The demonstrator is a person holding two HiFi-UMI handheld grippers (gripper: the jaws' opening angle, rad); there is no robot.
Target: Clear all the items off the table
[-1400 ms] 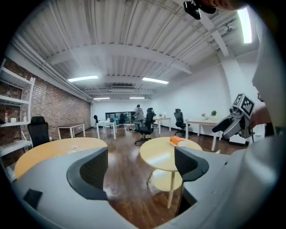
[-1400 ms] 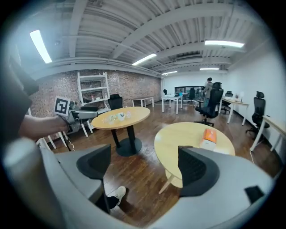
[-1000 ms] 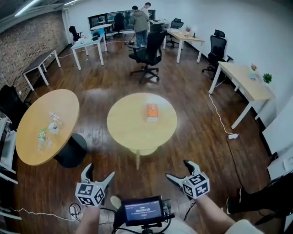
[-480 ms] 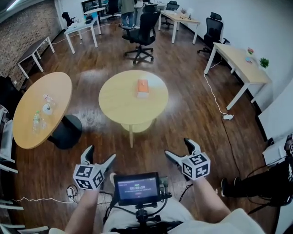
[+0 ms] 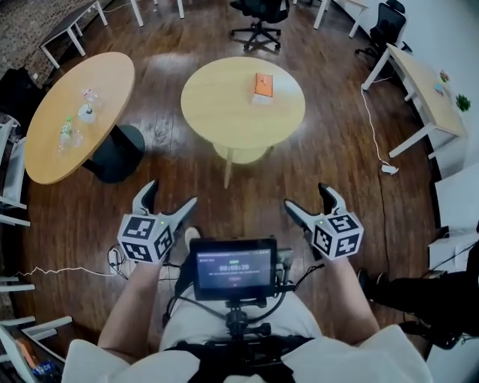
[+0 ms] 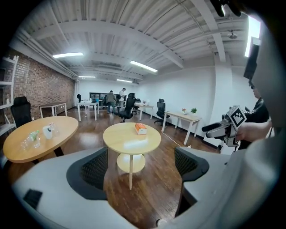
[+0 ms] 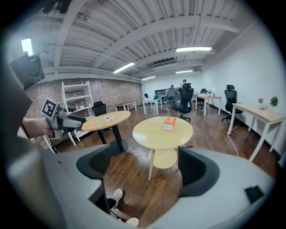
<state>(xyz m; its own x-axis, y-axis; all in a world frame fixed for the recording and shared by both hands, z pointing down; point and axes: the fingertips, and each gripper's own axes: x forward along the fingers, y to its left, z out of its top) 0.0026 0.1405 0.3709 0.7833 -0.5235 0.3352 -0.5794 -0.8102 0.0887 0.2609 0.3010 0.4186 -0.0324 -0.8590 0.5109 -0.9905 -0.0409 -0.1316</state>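
A round light-wood table (image 5: 224,112) stands on the dark wood floor ahead of me. An orange and white box (image 5: 263,84) lies on its far right part. My left gripper (image 5: 171,196) and right gripper (image 5: 307,198) are held side by side at waist height, well short of the table. Both are open with nothing between the jaws. In the left gripper view the table (image 6: 125,139) and box (image 6: 140,129) show beyond the open left gripper (image 6: 138,170). The right gripper view frames the same box (image 7: 169,124) past the open right gripper (image 7: 145,167).
An oval wooden table (image 5: 52,142) at the left carries small bottles and cups (image 5: 75,123). A swivel chair (image 5: 258,19) stands behind the round table. A long desk (image 5: 419,82) and a floor cable (image 5: 378,142) lie to the right. A chest-mounted screen (image 5: 233,268) sits between my arms.
The head view has tipped further down, so the round table sits higher in the frame. Both grippers have risen slightly in the view. Their jaws stand as wide as before.
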